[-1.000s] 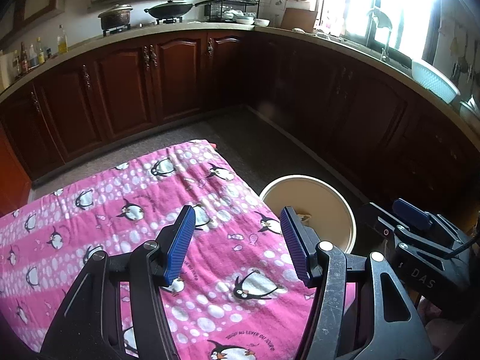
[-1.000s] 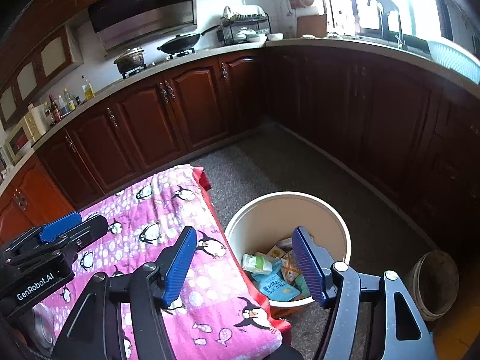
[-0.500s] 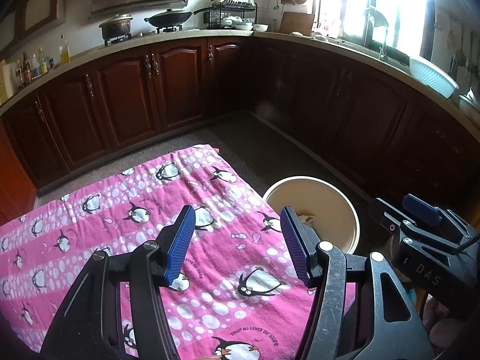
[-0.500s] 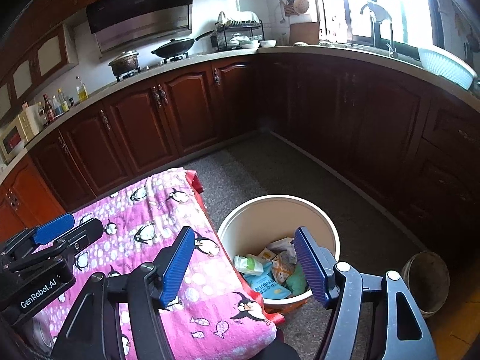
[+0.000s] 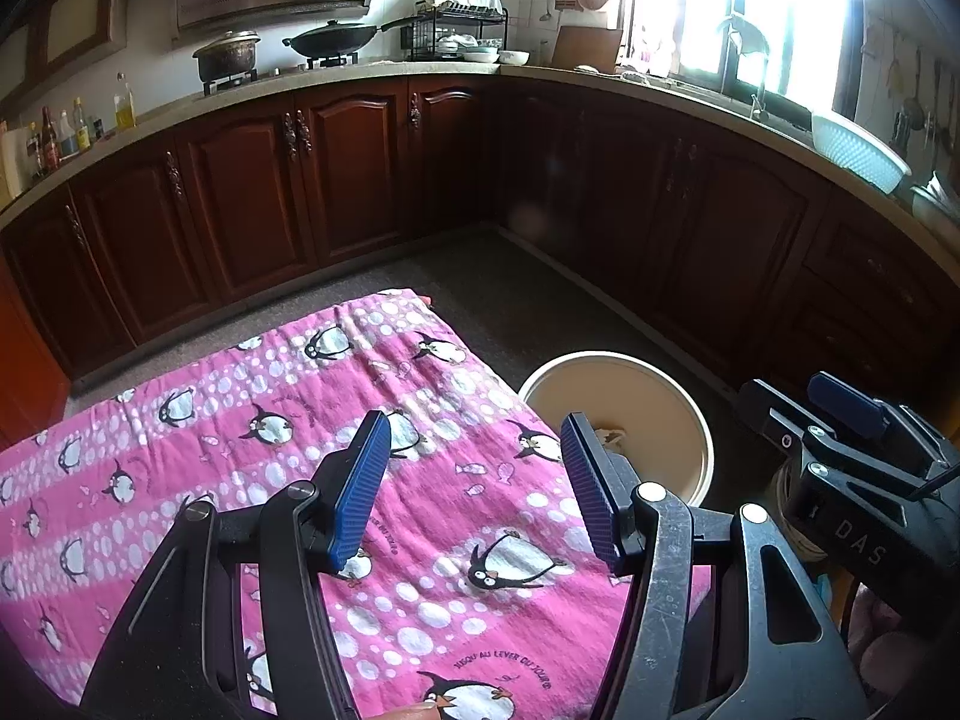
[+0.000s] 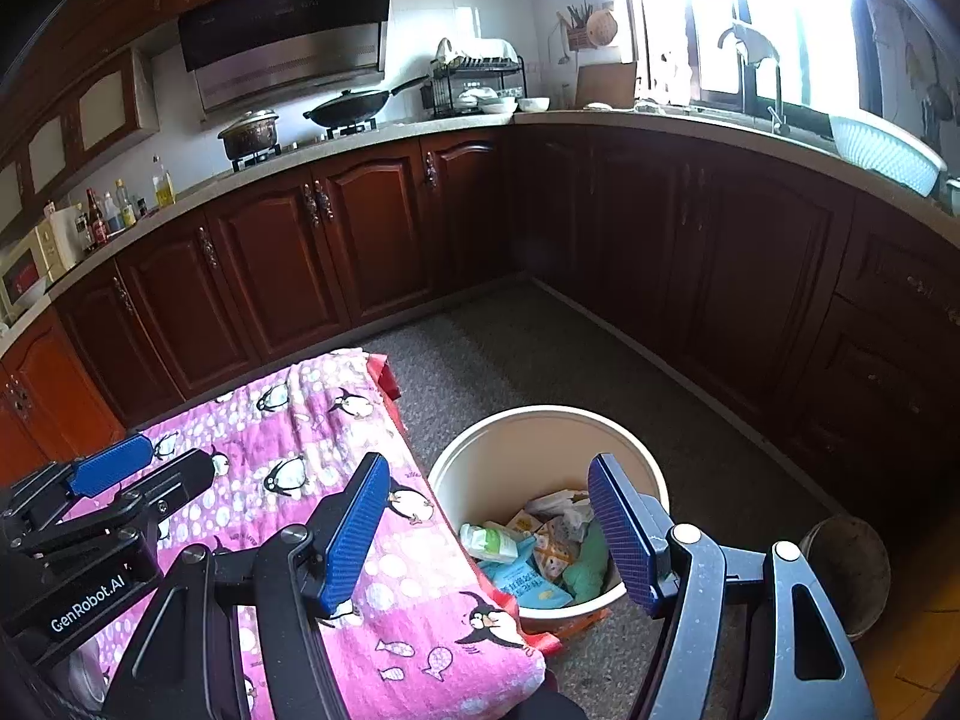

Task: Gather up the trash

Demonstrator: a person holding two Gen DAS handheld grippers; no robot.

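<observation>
Left gripper (image 5: pixel 474 492) is above the pink penguin cloth (image 5: pixel 288 420), fingers spread, empty. Right gripper (image 6: pixel 489 531), likewise spread and empty, is above the cream bin (image 6: pixel 540 420) beside that cloth; wrappers (image 6: pixel 540 546) lie inside.

Black claw (image 5: pixel 474 450) frames, ribbed blue pads (image 6: pixel 354 531), silver screws, "GenRobot.AI" lettering.

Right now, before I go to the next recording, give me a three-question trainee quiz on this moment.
1. True or false: the left gripper holds trash.
2. Where do the wrappers lie? A) on the pink penguin cloth B) in the cream bucket C) on the floor
3. Fill in: the right gripper is ____.

Key: 1 false; 2 B; 3 open
</observation>
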